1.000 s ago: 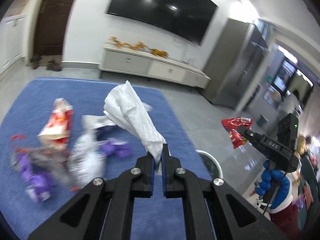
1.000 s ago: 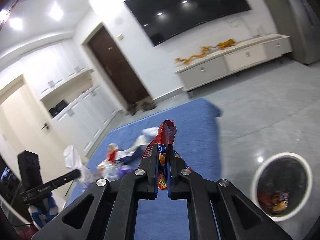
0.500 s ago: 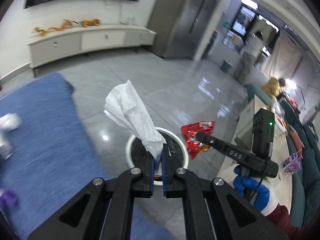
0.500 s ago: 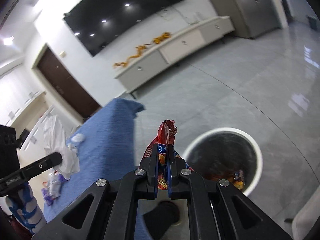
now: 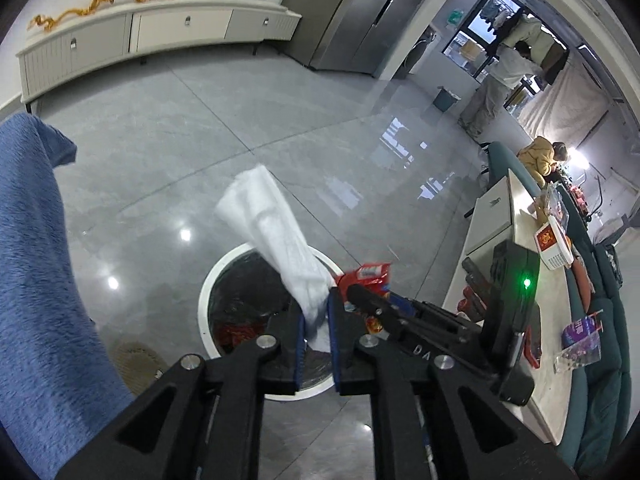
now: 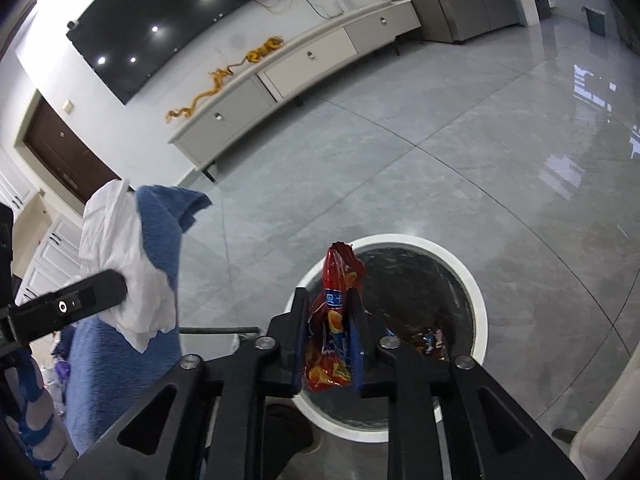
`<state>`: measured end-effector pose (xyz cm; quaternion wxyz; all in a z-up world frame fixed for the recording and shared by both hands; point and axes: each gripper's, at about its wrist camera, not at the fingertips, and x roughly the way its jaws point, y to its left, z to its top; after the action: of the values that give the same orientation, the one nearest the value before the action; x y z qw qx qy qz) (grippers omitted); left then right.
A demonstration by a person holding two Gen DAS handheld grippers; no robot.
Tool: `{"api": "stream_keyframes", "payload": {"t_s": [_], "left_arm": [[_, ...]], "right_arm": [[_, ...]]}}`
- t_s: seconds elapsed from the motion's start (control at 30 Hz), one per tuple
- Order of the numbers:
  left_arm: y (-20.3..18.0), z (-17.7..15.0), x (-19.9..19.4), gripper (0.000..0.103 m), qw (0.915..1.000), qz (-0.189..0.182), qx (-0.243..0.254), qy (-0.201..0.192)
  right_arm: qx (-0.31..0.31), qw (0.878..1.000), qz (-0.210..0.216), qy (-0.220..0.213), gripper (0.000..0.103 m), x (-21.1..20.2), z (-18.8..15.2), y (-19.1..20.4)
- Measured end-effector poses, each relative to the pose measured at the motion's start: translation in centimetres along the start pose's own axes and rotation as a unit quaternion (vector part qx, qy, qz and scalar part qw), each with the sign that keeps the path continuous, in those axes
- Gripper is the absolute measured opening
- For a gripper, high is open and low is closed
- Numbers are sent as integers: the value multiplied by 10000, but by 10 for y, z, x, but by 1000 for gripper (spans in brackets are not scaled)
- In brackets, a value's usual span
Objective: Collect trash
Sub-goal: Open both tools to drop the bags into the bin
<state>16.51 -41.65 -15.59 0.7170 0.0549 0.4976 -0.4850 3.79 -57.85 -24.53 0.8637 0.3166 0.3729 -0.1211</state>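
Note:
My left gripper (image 5: 316, 312) is shut on a crumpled white tissue (image 5: 276, 240) and holds it above the round white-rimmed trash bin (image 5: 224, 268). My right gripper (image 6: 328, 320) holds a red snack wrapper (image 6: 334, 304) between its jaws, which stand slightly parted, over the same bin (image 6: 472, 280). The bin holds some wrappers. The right gripper (image 5: 360, 294) with the red wrapper (image 5: 368, 276) shows in the left wrist view just right of my left fingers. The tissue (image 6: 124, 264) and a left finger (image 6: 76, 304) show at the left of the right wrist view.
A blue cloth-covered table (image 5: 36, 260) is at the left; it also shows in the right wrist view (image 6: 160, 232), with more trash on it (image 6: 60, 368). A white counter (image 5: 516, 304) with boxes is at the right. A long white TV cabinet (image 6: 304, 60) stands at the far wall.
Both grippers have swung from the blue table to right over the bin. The right gripper's jaws have spread a little around the red wrapper. The left still pinches the tissue.

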Motion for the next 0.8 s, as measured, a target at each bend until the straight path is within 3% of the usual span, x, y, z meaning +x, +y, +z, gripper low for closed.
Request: {"api": "stream_keyframes", "payload": {"t_s": [0.03,0.1,0.37,0.5,0.63,0.8], "left_arm": [[1,1,4,19,10000,6,-34,22],[3,3,7,39,10000,24,-77,13],[2,-6,-14,40,9998,41,-51,-183],[-8,-16,-52,40,9969,269,166,-718],[-22,-33,-101,40,9881,548,445,-1369],[-25,-54,-156,40,9820,793,517,-1637]], "right_arm": [[2,10000,-61,16,32,3,0,-1],[22,9999,-113,18,35,4,-2,-3],[14,9998,-214,-54,36,-9,-3,-2],[-136,9995,-161,-236,38,-30,0,9],[-459,9973,-53,-564,44,-63,2,33],[-861,9916,86,-961,46,-104,2,65]]}}
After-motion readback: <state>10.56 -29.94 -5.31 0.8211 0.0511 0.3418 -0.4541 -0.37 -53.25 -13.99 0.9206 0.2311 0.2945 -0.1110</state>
